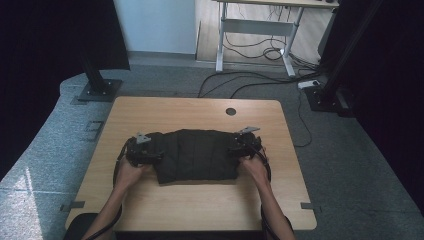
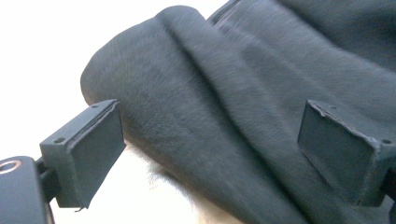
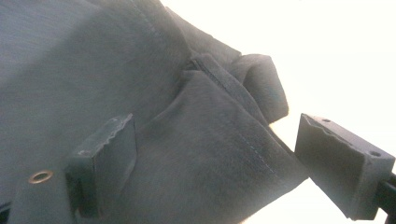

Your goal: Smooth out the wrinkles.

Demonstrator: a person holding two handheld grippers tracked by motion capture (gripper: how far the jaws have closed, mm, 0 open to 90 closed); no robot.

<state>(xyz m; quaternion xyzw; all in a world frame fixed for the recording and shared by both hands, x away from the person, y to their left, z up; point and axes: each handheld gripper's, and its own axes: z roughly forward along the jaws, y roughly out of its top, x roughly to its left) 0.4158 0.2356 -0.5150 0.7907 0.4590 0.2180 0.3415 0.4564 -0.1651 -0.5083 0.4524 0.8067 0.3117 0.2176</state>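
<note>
A black garment (image 1: 195,155) lies folded on the wooden table (image 1: 200,205), near its middle. My left gripper (image 1: 157,156) sits at the cloth's left edge, and my right gripper (image 1: 232,150) at its right edge, each held by a hand. In the left gripper view, the jaws of that gripper (image 2: 210,149) stand wide apart with a rounded fold of the garment (image 2: 233,93) running between them, and no pad presses on it. In the right gripper view, that gripper's jaws (image 3: 219,158) are also spread, with a seamed corner of the garment (image 3: 116,70) lying between them, ungripped.
A round cable hole (image 1: 230,111) is set in the table's far side. Black stands (image 1: 97,85) (image 1: 325,95) rise from the floor on both sides. Behind the table are a white desk frame (image 1: 260,30) and loose cables (image 1: 260,75).
</note>
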